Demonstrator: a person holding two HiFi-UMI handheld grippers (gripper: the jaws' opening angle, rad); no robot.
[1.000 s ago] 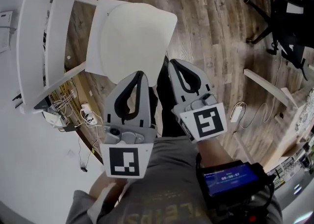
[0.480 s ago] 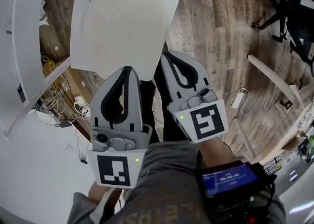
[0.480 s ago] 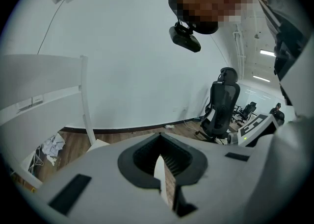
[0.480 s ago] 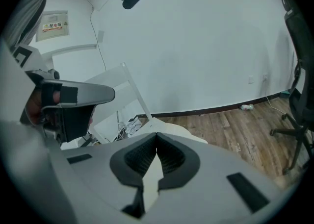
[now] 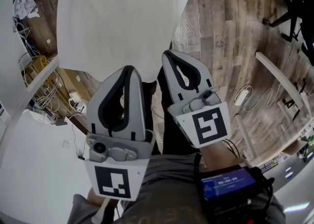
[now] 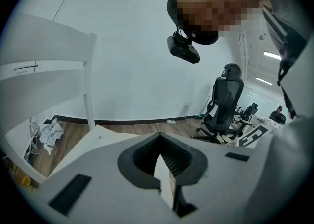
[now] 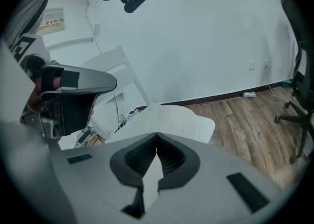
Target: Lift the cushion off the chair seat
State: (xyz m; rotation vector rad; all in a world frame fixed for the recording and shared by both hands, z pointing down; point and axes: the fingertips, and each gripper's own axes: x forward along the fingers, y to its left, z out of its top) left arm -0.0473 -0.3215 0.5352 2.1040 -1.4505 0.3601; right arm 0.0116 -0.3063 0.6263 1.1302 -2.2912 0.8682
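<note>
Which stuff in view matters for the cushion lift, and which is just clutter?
Job: cushion, white chair, left gripper, right gripper (both shut, empty).
Lying about: cable tangle, charger on floor, office chair, white plank.

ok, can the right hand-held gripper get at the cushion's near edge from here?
Probably yes. The right hand-held gripper points at the near edge of the cushion, and nothing shows between them. Its jaws are shut, though, so they would have to open before gripping.
</note>
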